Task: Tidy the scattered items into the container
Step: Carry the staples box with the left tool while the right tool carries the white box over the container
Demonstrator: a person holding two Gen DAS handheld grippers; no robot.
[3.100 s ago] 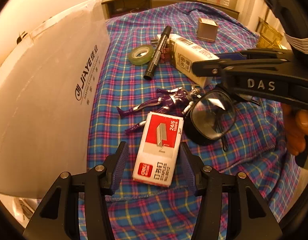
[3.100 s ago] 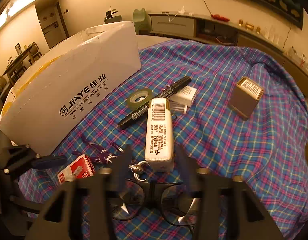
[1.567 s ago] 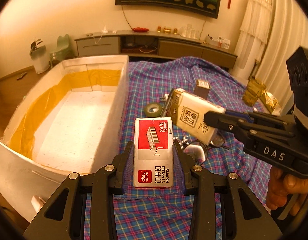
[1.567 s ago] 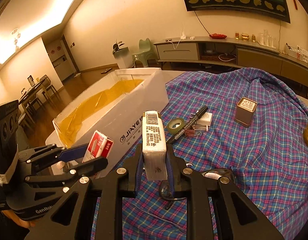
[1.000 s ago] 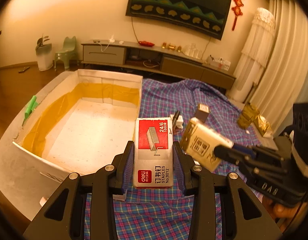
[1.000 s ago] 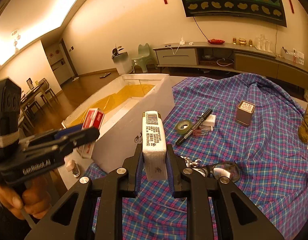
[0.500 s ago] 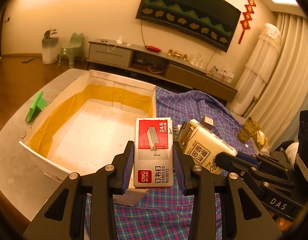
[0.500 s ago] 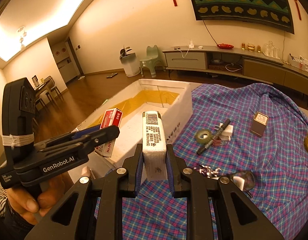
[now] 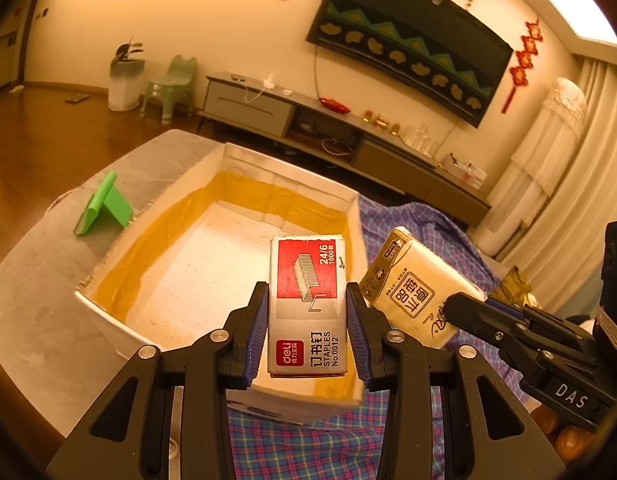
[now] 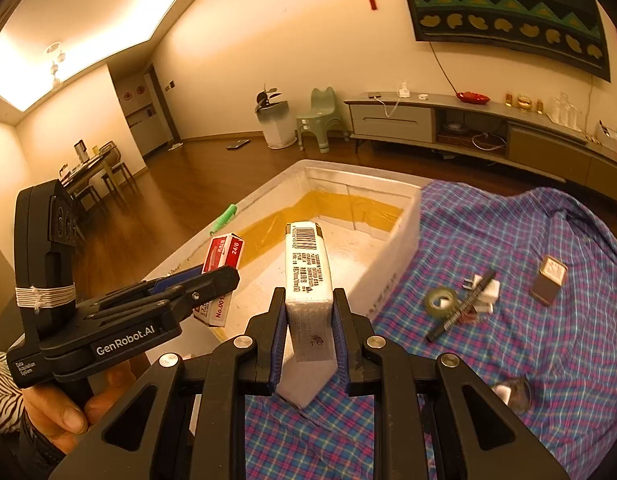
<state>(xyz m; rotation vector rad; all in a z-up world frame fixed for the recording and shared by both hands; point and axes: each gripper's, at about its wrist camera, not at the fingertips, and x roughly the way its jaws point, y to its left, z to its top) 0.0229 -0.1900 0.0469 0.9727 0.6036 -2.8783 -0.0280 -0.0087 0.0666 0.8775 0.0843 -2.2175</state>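
Observation:
My left gripper point(image 9: 307, 332) is shut on a red and white box of staples point(image 9: 307, 300), held above the near right corner of the white foam box point(image 9: 108, 322) with yellow tape along its inner walls. My right gripper point(image 10: 309, 336) is shut on a white tissue pack point(image 10: 309, 276) with a barcode, held just right of the foam box point(image 10: 404, 216), near its long wall. In the right wrist view the left gripper point(image 10: 216, 280) with the staples box point(image 10: 220, 256) hangs over the foam box. In the left wrist view the tissue pack point(image 9: 412, 288) shows at the right.
On the plaid cloth point(image 10: 548, 340) lie a green tape roll point(image 10: 440, 301), a black marker point(image 10: 460, 306), a small white box point(image 10: 488, 290), a brown tin point(image 10: 548, 280) and glasses point(image 10: 512, 394). A green stand point(image 9: 104, 206) sits on the grey table left of the box.
Both grippers have moved left toward the foam box with their loads. The staples box now hangs over the box's corner, and the tissue pack has come up beside its long wall.

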